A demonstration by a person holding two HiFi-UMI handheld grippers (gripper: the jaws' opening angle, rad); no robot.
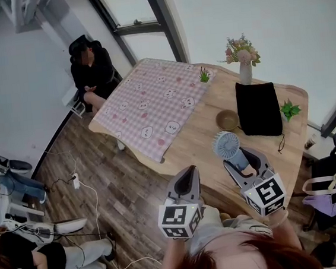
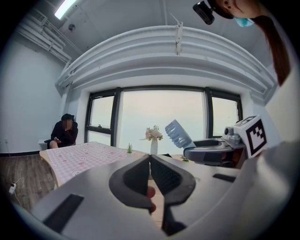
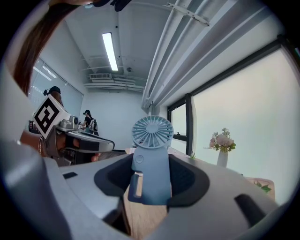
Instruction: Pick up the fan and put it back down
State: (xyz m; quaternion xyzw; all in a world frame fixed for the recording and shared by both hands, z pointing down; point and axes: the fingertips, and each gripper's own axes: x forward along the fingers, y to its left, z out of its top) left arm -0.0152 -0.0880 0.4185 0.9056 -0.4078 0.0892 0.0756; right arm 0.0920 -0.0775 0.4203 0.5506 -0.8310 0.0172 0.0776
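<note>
The fan (image 1: 226, 144), gripped by its handle in the right tool (image 1: 247, 165) at six o'clock from the bowl (image 1: 227, 119), should be lowered upright and gently onto the counter (image 1: 206, 127) before release, while the left tool (image 1: 184, 186) is closed on nothing.

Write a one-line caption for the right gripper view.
Right gripper clamps a pale blue handheld fan by its handle, vase of flowers beyond.
</note>
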